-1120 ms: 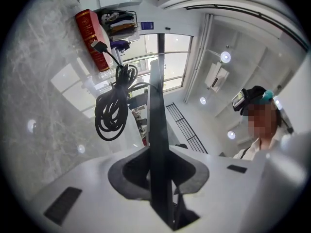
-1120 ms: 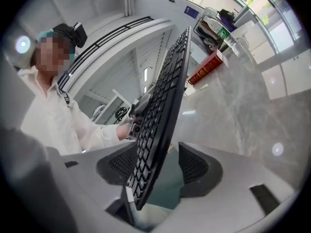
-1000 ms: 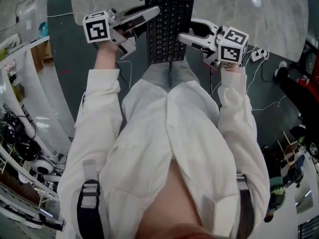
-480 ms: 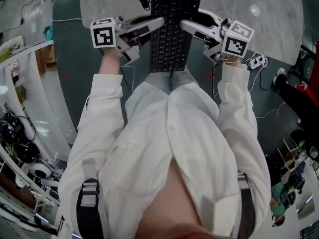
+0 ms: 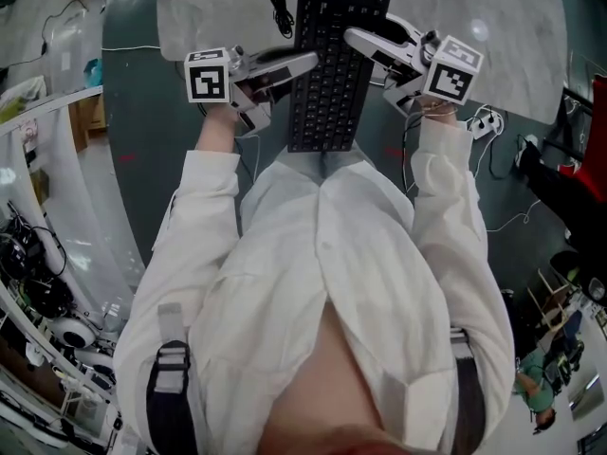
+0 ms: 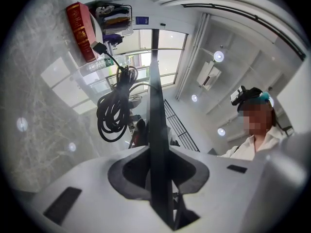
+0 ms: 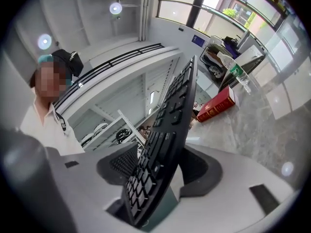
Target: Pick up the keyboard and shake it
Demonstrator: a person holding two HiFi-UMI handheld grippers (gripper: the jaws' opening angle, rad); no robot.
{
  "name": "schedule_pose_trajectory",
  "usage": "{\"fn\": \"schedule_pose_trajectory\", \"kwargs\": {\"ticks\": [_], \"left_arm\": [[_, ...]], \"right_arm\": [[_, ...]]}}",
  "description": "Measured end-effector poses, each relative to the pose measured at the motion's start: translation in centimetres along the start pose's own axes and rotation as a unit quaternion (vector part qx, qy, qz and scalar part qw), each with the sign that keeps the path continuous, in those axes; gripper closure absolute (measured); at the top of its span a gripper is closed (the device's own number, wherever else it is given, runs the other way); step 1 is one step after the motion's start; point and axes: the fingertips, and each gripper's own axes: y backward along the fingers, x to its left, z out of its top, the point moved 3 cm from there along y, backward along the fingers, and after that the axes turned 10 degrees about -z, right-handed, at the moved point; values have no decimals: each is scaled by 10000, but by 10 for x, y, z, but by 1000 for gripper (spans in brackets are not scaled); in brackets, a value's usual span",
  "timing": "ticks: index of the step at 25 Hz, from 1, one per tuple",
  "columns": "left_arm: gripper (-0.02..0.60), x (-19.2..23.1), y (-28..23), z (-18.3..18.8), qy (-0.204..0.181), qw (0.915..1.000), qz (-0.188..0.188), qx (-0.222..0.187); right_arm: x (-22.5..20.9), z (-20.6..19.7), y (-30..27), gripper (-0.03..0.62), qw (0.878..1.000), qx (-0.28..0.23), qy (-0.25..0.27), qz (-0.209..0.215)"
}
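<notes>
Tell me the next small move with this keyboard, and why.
Probably a short up-and-down shake: the left gripper and the right gripper each have jaws shut on a long edge of the keyboard, which looks lifted clear of the table.

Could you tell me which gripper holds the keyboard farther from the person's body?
The right gripper; it clamps the keyboard farther along its side, while the left gripper grips nearer the body.

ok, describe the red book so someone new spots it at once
Find the grey marble tabletop. Past the far end of the raised black keyboard, a book sits on it. It is the only red thing there, a thick hardcover with gold lettering on its spine.
</notes>
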Motion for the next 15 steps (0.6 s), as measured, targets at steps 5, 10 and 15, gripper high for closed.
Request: {"fn": "schedule_pose_trajectory", "kwargs": {"ticks": [5,10,15], "left_arm": [[488,-7,-2,1,50,9999,-109,-2],[488,-11,-4,2,13,9997,-251,-66],[488,-15,-7,2,-77,9993,-356,-113]], "right_arm": [[8,13,-1,344,10000,-53,19,47],[12,21,-1,344,9996,-176,-107,170],[13,28,-1,404,9994,-216,-147,227]]}}
